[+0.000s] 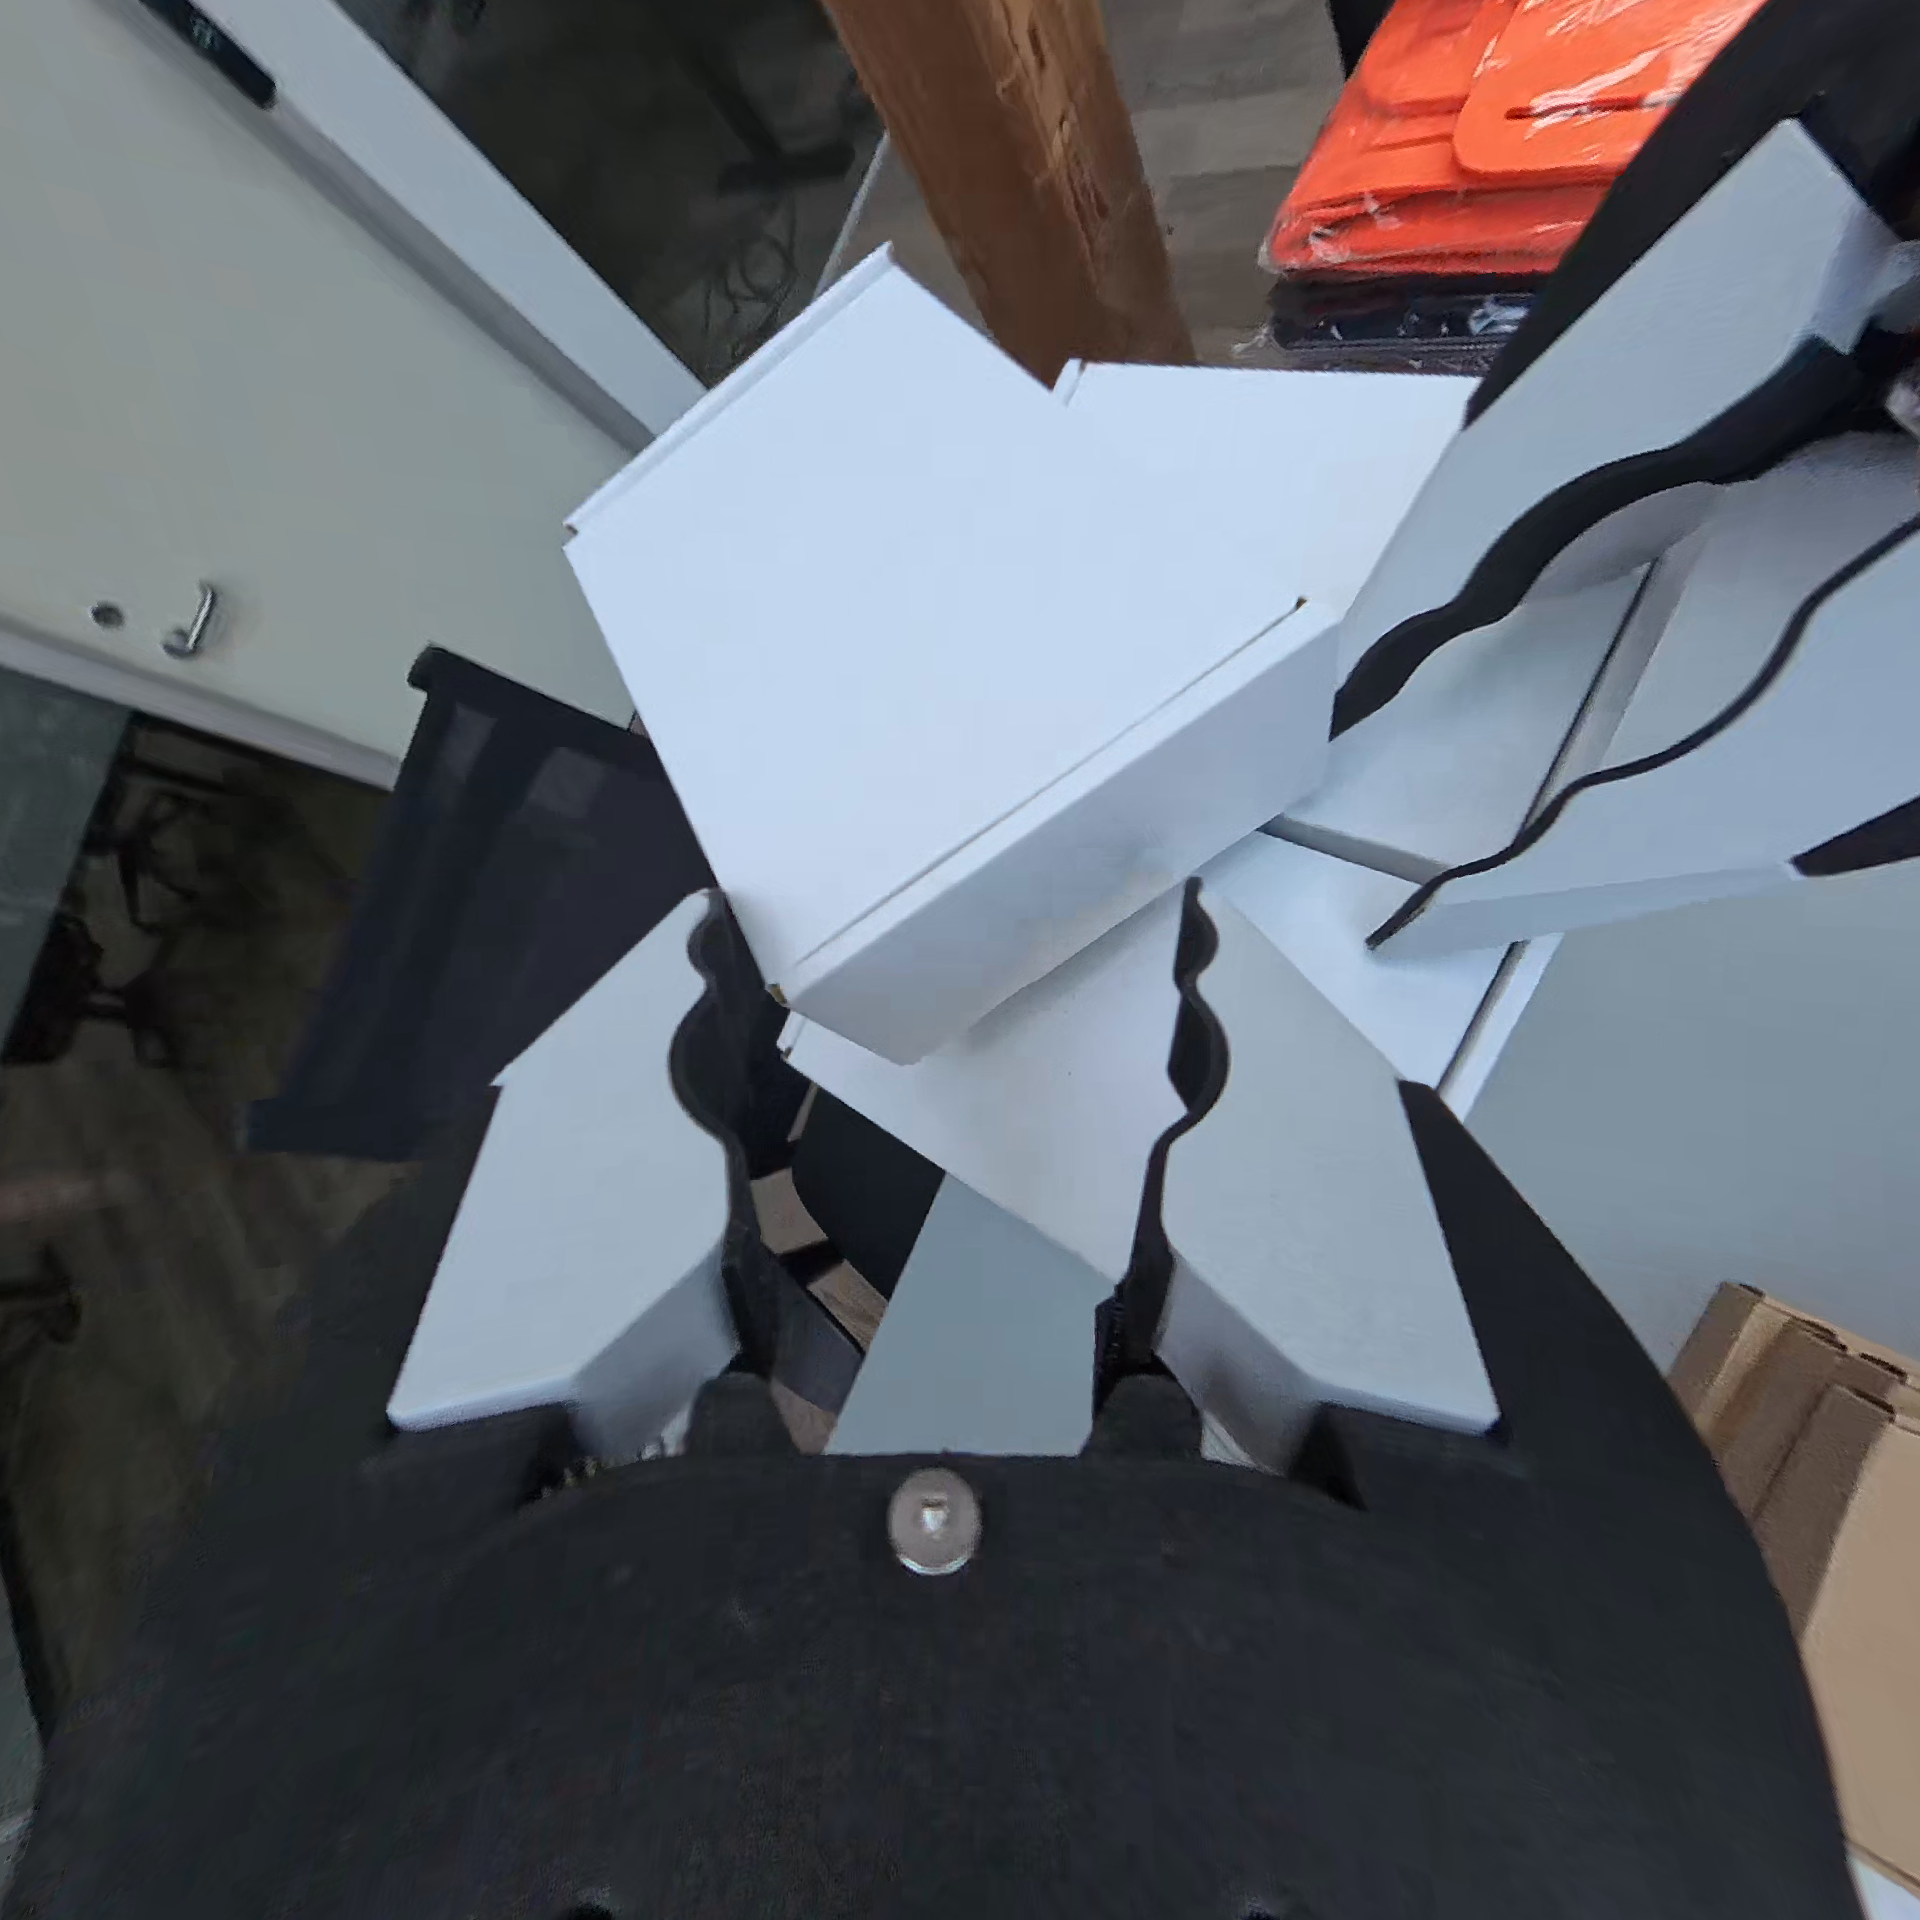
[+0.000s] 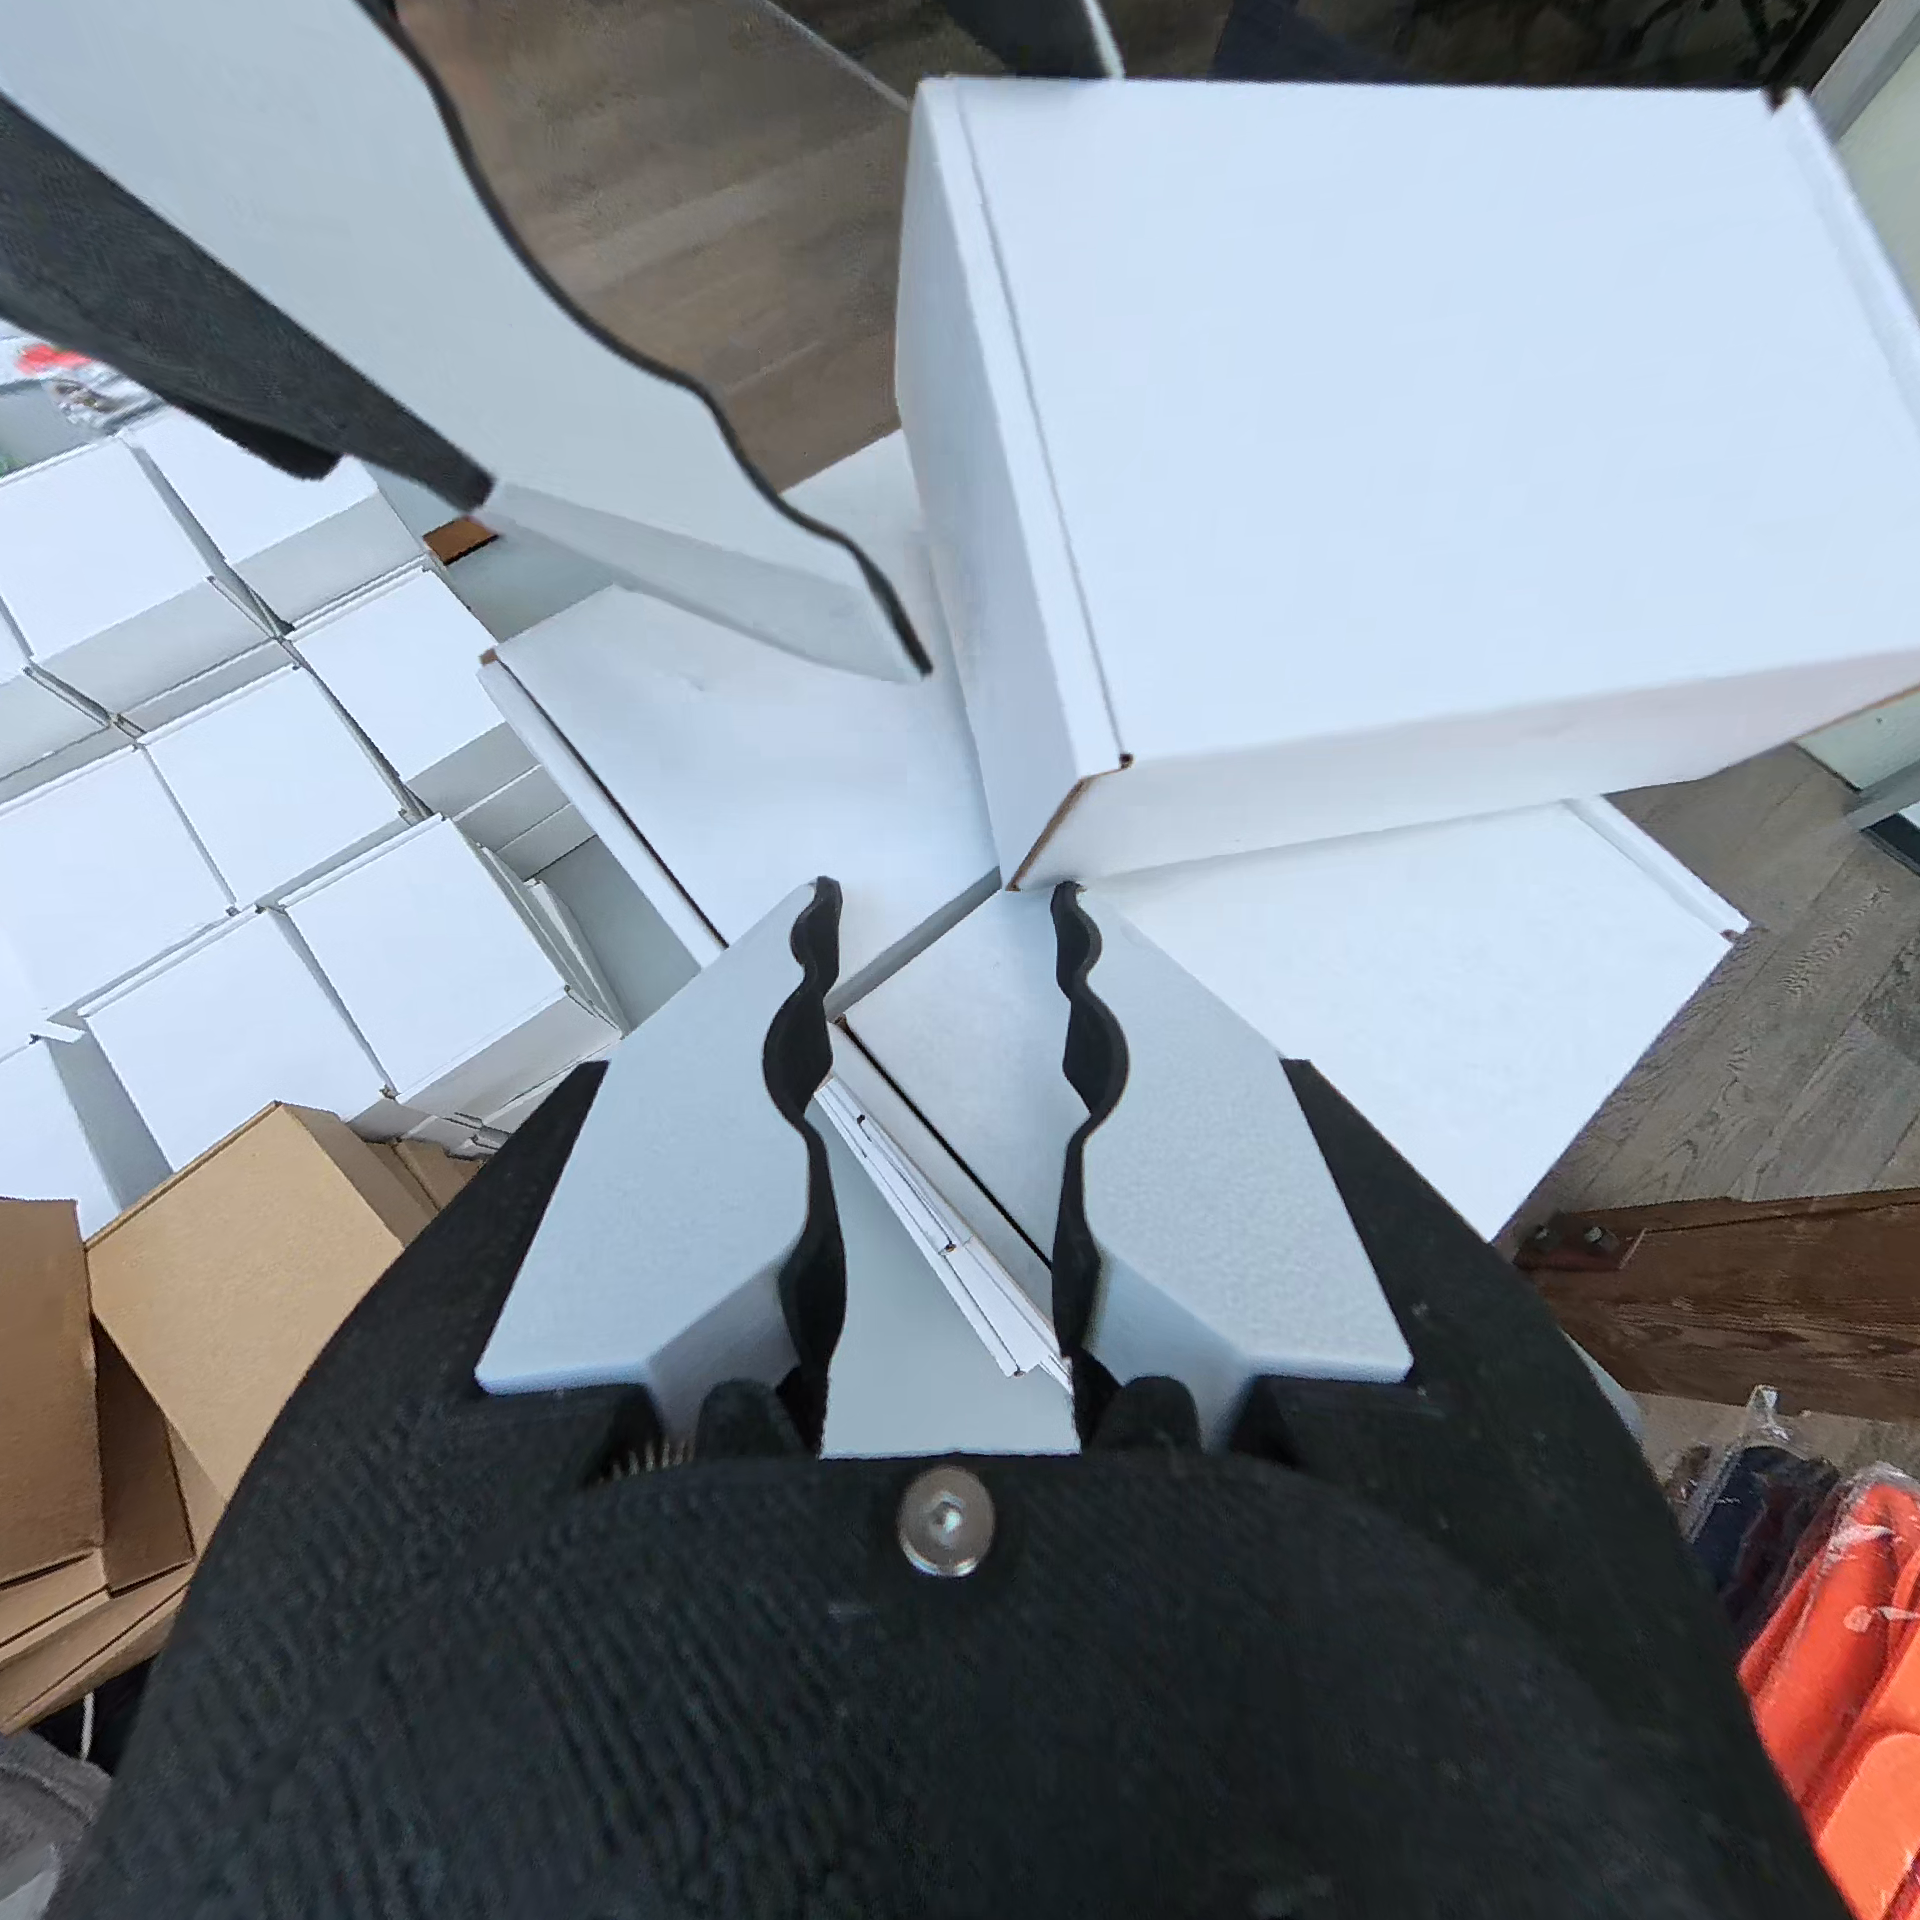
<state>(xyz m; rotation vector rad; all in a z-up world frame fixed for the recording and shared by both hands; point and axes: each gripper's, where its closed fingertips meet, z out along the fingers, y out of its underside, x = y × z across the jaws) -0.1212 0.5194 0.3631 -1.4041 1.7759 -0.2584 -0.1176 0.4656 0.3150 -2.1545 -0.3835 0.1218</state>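
Observation:
A closed white cardboard mailer box (image 1: 935,644) lies tilted on top of other flat white boxes (image 1: 1049,1049). My left gripper (image 1: 948,909) is open and empty, and the box's near corner sits just at its fingertips. My right gripper (image 1: 1359,831) comes in from the right, open, beside the box's right edge. In the right wrist view the same box (image 2: 1403,416) fills the upper right. Its lower corner is just ahead of my open, empty right gripper (image 2: 943,894). A finger (image 2: 623,468) of the left gripper reaches in from the upper left.
Two white boxes (image 2: 748,748) (image 2: 1403,997) lie under the tilted one. Stacks of several white boxes (image 2: 260,779) stand at the left, with brown cardboard boxes (image 2: 218,1278) nearer. Orange packaged items (image 1: 1455,156) and a wooden beam (image 1: 1018,177) lie beyond. A black chair (image 1: 488,894) is at the left.

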